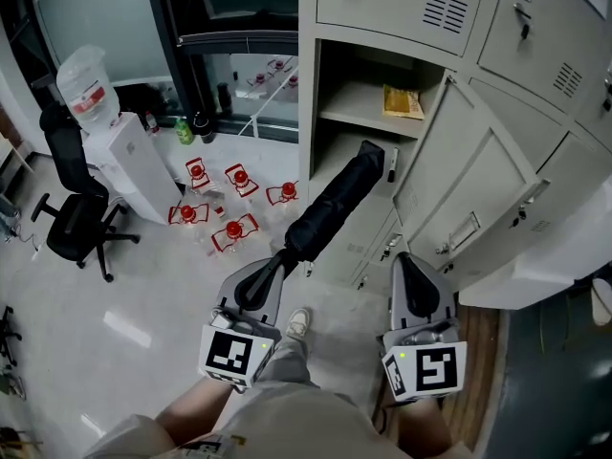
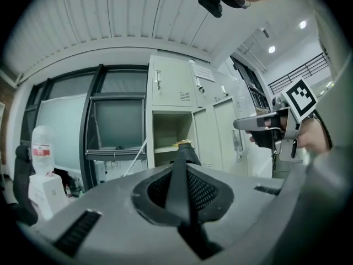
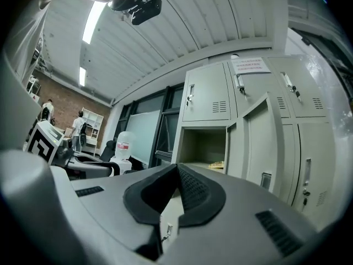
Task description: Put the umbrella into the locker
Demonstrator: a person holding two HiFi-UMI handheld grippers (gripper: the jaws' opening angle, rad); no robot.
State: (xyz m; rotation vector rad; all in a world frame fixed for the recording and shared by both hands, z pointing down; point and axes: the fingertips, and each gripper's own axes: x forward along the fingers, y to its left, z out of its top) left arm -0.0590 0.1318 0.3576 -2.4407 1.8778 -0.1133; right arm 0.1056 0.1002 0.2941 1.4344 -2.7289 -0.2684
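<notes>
Head view – left tool [image 1: 260,283] clenched on umbrella [image 1: 330,208], tip near the open locker [image 1: 308,113], seemingly not yet in; left gripper view – umbrella aimed at locker; right gripper view – right tool [image 3: 176,168] closed, empty.

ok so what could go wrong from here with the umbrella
The left tool grips the umbrella only at one end, so the long free part could sag or twist out. Its far end is near the shelf edge and open door, and could snag either.
</notes>
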